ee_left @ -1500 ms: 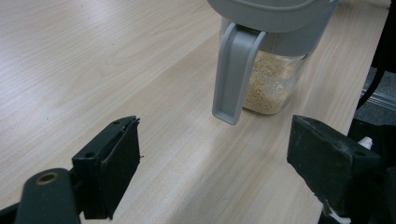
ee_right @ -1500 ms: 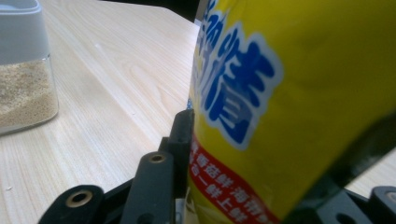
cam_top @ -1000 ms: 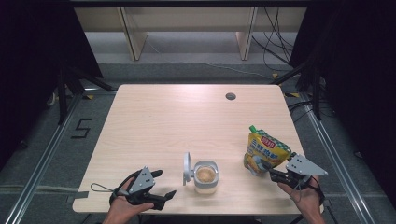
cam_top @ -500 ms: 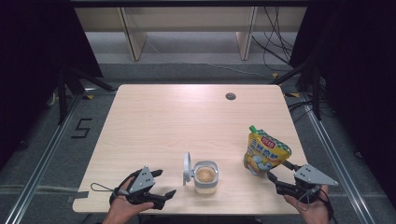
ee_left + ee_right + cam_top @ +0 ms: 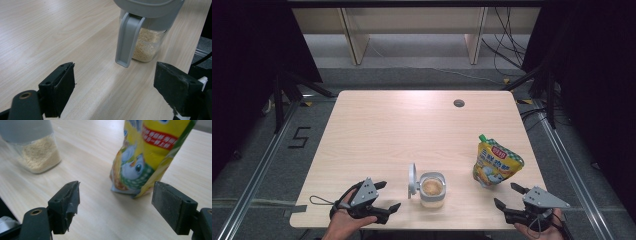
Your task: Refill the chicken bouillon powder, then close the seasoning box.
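Note:
A clear jar (image 5: 432, 189) of beige granules stands near the table's front edge, its grey hinged lid (image 5: 412, 180) swung open to the left. A yellow spouted pouch (image 5: 496, 162) stands upright to its right. My left gripper (image 5: 389, 195) rests open left of the jar, and in the left gripper view the jar (image 5: 147, 47) is ahead of the open gripper (image 5: 115, 92). My right gripper (image 5: 506, 194) sits below the pouch, apart from it. Its jaws have just been opening and nothing is between them. In the right gripper view the pouch (image 5: 147, 157) and jar (image 5: 37, 152) lie beyond the gripper (image 5: 116, 205).
The light wooden table (image 5: 412, 130) has a round cable hole (image 5: 458, 103) at the back right. Both hands sit at its front edge. Wooden shelf legs and cables lie on the floor beyond the table, and metal rails run along both sides.
My right gripper has drawn back from the pouch's base toward the front right edge, with its jaws wider apart. The pouch stays standing. The left gripper has not moved.

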The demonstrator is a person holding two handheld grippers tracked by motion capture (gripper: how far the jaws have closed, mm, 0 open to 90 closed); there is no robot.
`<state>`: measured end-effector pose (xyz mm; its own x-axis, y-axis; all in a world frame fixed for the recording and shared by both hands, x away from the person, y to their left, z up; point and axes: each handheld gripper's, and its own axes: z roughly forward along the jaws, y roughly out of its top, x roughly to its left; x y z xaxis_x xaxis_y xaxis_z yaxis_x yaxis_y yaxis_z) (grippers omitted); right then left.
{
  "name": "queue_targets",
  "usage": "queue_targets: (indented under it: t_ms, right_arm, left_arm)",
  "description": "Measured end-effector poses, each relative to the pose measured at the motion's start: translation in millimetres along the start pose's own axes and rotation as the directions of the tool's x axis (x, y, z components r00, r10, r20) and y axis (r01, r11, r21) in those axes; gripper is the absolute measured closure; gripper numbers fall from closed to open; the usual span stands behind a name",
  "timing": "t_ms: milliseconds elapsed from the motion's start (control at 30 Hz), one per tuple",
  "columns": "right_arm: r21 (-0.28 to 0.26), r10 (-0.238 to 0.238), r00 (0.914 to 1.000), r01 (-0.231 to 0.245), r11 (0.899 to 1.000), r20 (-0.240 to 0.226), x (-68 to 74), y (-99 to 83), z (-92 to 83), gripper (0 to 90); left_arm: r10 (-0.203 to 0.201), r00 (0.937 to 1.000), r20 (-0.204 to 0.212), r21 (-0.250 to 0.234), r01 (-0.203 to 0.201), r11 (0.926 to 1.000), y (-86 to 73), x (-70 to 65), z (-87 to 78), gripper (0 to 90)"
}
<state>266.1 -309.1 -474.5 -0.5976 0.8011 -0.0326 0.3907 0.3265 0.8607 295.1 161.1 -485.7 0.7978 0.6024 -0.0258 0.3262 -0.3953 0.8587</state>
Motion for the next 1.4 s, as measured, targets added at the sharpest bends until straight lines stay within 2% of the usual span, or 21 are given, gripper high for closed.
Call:
queue_targets:
  t_ms: [100,133,200,267,367,400,433,467,500,600,633,700,733,767,800,933,967,1067,1233,1267,1400]
  right_arm:
    - [0.031,0.024,0.9996,-0.023,0.999,-0.017,4.0,-1.3,-0.8,23.5]
    - [0.026,-0.015,0.9999,0.015,1.000,-0.006,2.8,-1.9,-0.3,23.2]
    - [0.055,0.010,0.9998,-0.009,0.998,-0.019,7.0,-4.1,-1.6,23.0]
    - [0.044,-0.014,0.9997,0.015,0.999,-0.017,6.0,-4.6,-1.4,23.0]
    - [0.068,0.003,0.9999,-0.002,0.998,-0.015,10.3,-6.6,-3.1,22.9]
    - [0.081,-0.013,0.9997,0.015,0.997,-0.019,9.8,-8.1,-2.5,22.6]
    - [0.081,-0.013,0.9997,0.015,0.997,-0.019,9.8,-8.1,-2.5,22.6]
    - [0.084,-0.012,0.9996,0.014,0.996,-0.024,10.1,-8.4,-2.4,22.6]
    - [0.082,-0.017,0.9997,0.018,0.996,-0.020,10.2,-8.9,-2.0,22.6]
    - [0.104,-0.007,0.9986,0.013,0.995,-0.052,11.3,-9.1,-2.3,22.6]
    - [0.109,-0.008,0.9984,0.014,0.994,-0.056,11.3,-9.1,-2.7,22.8]
    - [0.106,-0.011,0.9994,0.014,0.994,-0.034,11.4,-9.6,-3.0,23.1]
    - [0.097,-0.027,0.9994,0.029,0.995,-0.021,10.4,-9.7,-3.1,23.3]
    - [0.101,-0.023,0.9995,0.025,0.995,-0.020,10.4,-9.6,-3.4,23.4]
    - [0.097,-0.025,0.9996,0.026,0.995,-0.016,10.2,-9.5,-3.6,23.6]
    - [0.098,-0.030,0.9995,0.030,0.995,-0.008,10.9,-8.9,-4.1,23.9]
    - [0.098,-0.030,0.9995,0.030,0.995,-0.008,10.9,-8.9,-4.1,23.9]
    - [0.095,-0.034,0.9994,0.035,0.995,-0.007,10.7,-8.3,-3.5,24.2]
    - [0.093,-0.038,0.9993,0.039,0.995,-0.005,11.8,-7.5,-4.0,24.4]
    - [0.095,-0.036,0.9993,0.036,0.995,-0.010,11.9,-7.5,-3.8,24.5]
    - [0.107,-0.027,0.9996,0.027,0.994,-0.008,11.8,-7.6,-3.8,24.5]
  left_arm:
    - [-0.001,1.0000,-0.002,0.001,0.001,1.0000,0.0,0.1,0.3,16.5]
    - [-0.002,1.0000,-0.003,0.000,0.002,1.0000,0.0,0.1,0.2,16.5]
    - [0.015,0.9998,-0.016,0.003,-0.015,0.9999,0.7,0.6,-1.3,16.5]
    - [-0.011,0.9999,-0.007,-0.009,0.011,0.9999,1.2,0.3,-1.3,16.5]
    - [-0.017,0.9998,-0.009,-0.024,0.017,0.9996,3.6,0.8,-1.7,16.4]
    - [0.017,0.9998,-0.008,-0.021,-0.017,0.9996,5.2,1.6,-2.9,16.5]
    - [0.017,0.9998,-0.008,-0.021,-0.017,0.9996,5.2,1.6,-2.9,16.5]
    - [-0.016,0.9998,-0.012,-0.023,0.015,0.9996,4.9,-0.7,-2.9,16.5]
    - [0.007,0.9999,-0.014,-0.024,-0.007,0.9997,5.8,-0.3,-3.7,16.6]
    - [-0.014,0.9999,-0.006,-0.034,0.014,0.9993,7.0,-0.8,-3.9,20.1]
    - [-0.013,0.9999,-0.007,-0.037,0.013,0.9992,7.3,-0.8,-4.7,24.1]
    - [0.010,0.9999,-0.007,-0.028,-0.010,0.9996,8.7,1.3,-6.8,43.1]
    - [0.006,1.0000,-0.004,-0.025,-0.006,0.9997,9.3,0.7,-7.6,43.1]
    - [0.001,1.0000,-0.001,-0.029,-0.001,0.9996,9.3,0.2,-8.1,50.5]
    - [-0.006,1.0000,-0.001,-0.045,0.006,0.9990,11.2,-1.2,-10.7,65.4]
    - [0.025,0.9997,-0.004,-0.065,-0.026,0.9975,15.4,-2.1,-15.1,83.5]
    - [0.001,1.0000,0.001,-0.075,-0.001,0.9972,15.8,-4.3,-15.2,83.5]
    - [0.033,0.9994,0.008,-0.074,-0.032,0.9968,20.0,-5.4,-15.9,89.0]
    - [0.021,0.9997,0.016,-0.068,-0.020,0.9975,26.0,-8.3,-15.9,89.1]
    - [0.048,0.9987,0.019,-0.065,-0.046,0.9968,30.8,-9.5,-14.9,89.1]
    - [0.061,0.9979,0.024,-0.068,-0.059,0.9959,40.0,-11.9,-13.2,89.1]
